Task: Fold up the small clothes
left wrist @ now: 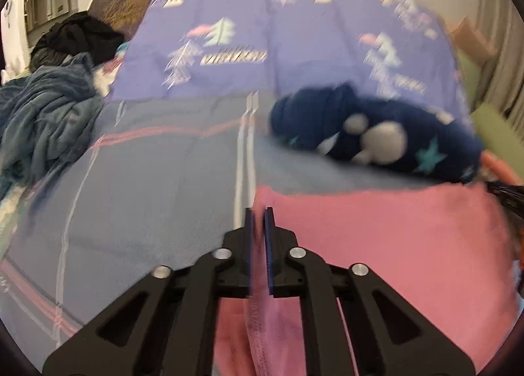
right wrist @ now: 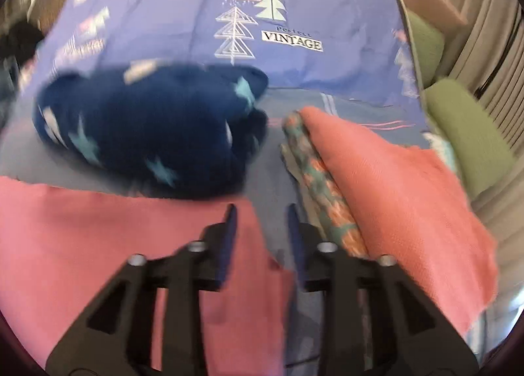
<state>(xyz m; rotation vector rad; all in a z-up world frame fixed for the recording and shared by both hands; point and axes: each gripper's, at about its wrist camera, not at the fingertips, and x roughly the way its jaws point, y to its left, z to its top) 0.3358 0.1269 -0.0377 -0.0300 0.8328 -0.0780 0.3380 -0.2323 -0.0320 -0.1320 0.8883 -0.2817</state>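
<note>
Your left tongs (left wrist: 260,212) stand at the left edge of the pink cloth (left wrist: 386,245), their blue pads (left wrist: 269,245) parted by only a narrow slit. A fold of the pink cloth runs up between them; whether the pads still pinch it cannot be told through the blur.

Your right tongs (right wrist: 262,208) are released, the jaws clearly apart, with bare bedsheet (right wrist: 278,186) showing in the gap. Their left finger lies over the right corner of the pink cloth (right wrist: 98,245); nothing sits between the pads.

The pink cloth lies flat on the bed (left wrist: 147,179), spread between the two tongs, its far edge straight across.

Just beyond that edge rests a bundled navy garment (left wrist: 376,133) with pale stars and grey patches, touching or nearly touching the pink cloth.

To the right, in the right wrist view, a folded coral cloth (right wrist: 393,186) lies over a folded teal-and-orange patterned cloth (right wrist: 324,186), just beside the right tongs.

Farther off spreads a purple quilt (right wrist: 196,31) printed with trees and the word "VINTAGE".

At the far left of the bed, in the left wrist view, sits a heap of grey-blue fabric (left wrist: 42,123), with a black garment (left wrist: 82,35) behind it.
</note>
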